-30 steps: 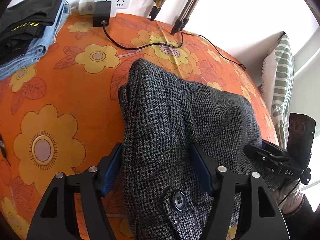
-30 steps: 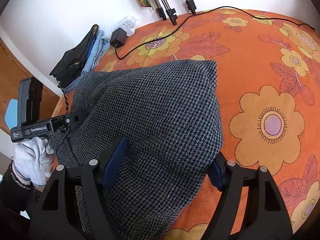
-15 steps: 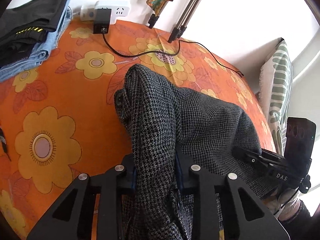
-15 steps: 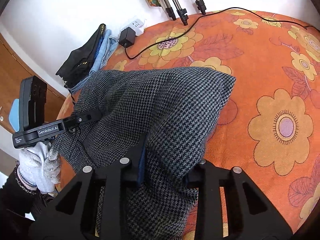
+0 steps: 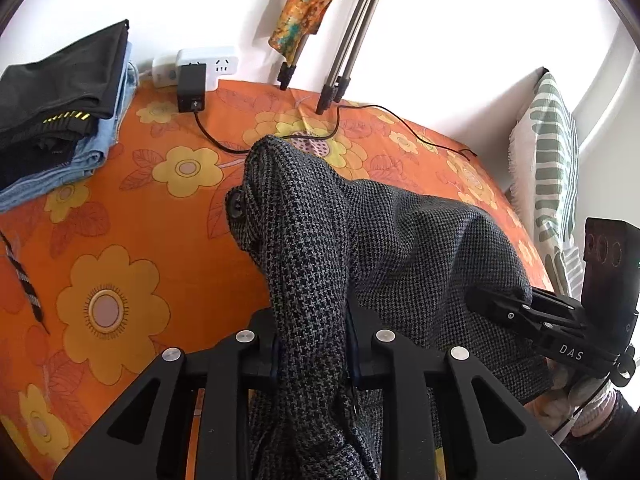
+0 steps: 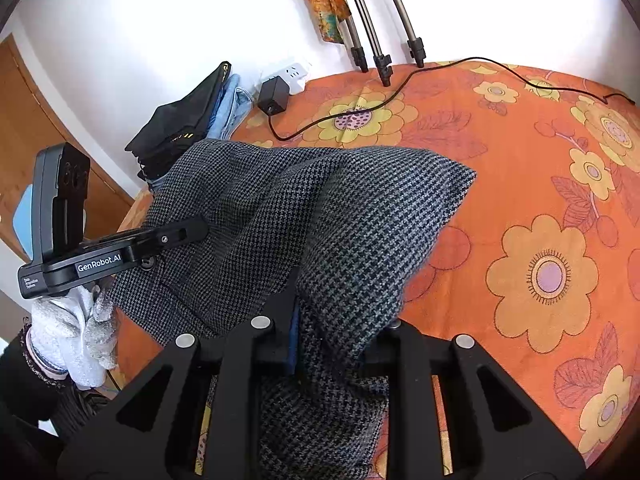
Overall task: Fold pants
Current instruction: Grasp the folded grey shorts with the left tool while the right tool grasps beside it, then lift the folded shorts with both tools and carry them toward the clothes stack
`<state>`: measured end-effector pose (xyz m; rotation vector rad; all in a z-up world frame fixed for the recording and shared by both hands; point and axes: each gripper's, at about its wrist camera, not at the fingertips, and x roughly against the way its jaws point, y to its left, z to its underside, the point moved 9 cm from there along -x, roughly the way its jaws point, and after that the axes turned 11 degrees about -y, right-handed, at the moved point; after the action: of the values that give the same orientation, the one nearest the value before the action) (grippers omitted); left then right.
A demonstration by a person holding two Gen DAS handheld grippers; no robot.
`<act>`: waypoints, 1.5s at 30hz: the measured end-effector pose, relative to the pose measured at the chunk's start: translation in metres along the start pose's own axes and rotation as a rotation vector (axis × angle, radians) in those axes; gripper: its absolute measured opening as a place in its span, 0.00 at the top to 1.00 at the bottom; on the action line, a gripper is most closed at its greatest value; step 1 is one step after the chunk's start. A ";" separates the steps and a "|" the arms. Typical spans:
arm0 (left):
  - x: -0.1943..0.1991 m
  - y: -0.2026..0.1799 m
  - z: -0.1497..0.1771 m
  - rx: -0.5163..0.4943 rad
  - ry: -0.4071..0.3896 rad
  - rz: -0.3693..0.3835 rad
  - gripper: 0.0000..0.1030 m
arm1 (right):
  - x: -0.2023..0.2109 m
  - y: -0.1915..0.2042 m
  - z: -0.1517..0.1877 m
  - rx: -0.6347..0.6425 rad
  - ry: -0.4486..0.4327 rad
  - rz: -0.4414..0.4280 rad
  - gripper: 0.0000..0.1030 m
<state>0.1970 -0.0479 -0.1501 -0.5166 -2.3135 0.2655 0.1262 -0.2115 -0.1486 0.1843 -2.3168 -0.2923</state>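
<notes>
Items counted: one pair of grey houndstooth pants, two grippers, one stack of folded clothes, one power strip with one black adapter, three tripod legs, one striped pillow.

Left gripper: jaws drawn narrow, clamped on a bunched ridge of the pants. The fabric fills the gap between the fingers and runs up toward 12 o'clock, ending in a raised corner.

Right gripper: jaws likewise narrow, pinching a thick fold of the pants. The cloth rises from the fingers toward 1 o'clock to a pointed corner.

The pants lie on the orange floral bedspread, spanning between both grippers. In the left wrist view the right gripper sits at 4 o'clock; in the right wrist view the left gripper sits at 9 o'clock, against the cloth.
</notes>
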 end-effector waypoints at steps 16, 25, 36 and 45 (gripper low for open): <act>0.042 -0.003 -0.029 -0.023 -0.123 0.000 0.80 | 0.019 0.039 -0.024 0.096 -0.097 -0.010 0.82; 0.071 0.015 -0.049 -0.005 -0.194 -0.015 0.80 | 0.021 0.074 -0.047 0.157 -0.161 -0.031 0.82; 0.105 0.049 -0.075 0.030 -0.282 -0.060 0.80 | 0.009 0.120 -0.071 0.217 -0.210 -0.084 0.82; 0.130 0.085 -0.111 0.042 -0.368 -0.096 0.80 | -0.016 0.170 -0.109 0.280 -0.242 -0.122 0.83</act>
<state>0.2156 0.0900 -0.0194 -0.3564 -2.6732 0.3890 0.2086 -0.0612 -0.0414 0.4525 -2.5861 -0.0492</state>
